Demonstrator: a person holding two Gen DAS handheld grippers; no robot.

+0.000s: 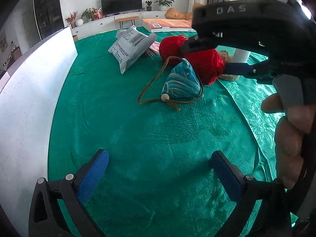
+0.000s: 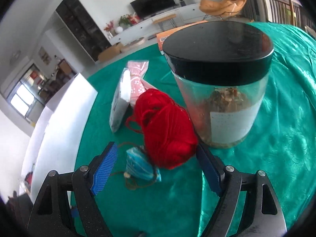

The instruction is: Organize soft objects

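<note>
**Soft goods clustered mid-table as two hand-held grippers stand open**

On a table (image 1: 138, 138) draped in a green patterned cloth (image 2: 286, 118), the left hand-held gripper (image 1: 160, 169) hangs over a broad bare stretch of fabric, its blue pads apart and nothing between them. A white panel (image 1: 29, 98) stands along the cloth's left edge, closing that side; the near and middle ground is free.

The right hand-held gripper (image 2: 158, 169) also stands with jaws wide, empty, set on either side of the near end of a red yarn ball (image 2: 167, 130) without pressing on it. In the left wrist view the same tool's black body crosses the upper right, lettered "DAS", with a person's fingers (image 1: 292, 130) wrapped round its handle.

Just beside the yarn lies a blue striped drawstring pouch (image 1: 181, 83), its brown cord (image 1: 152, 83) looped loosely over the cloth. Behind it rest a grey mailer bag (image 1: 130, 49) carrying a barcode label whose print is too small to read, and a pink patterned packet (image 2: 138, 79). A clear jar (image 2: 223, 108) with a black lid (image 2: 217, 47) stands touching or nearly touching the yarn's right side; its white label is illegible.
</note>
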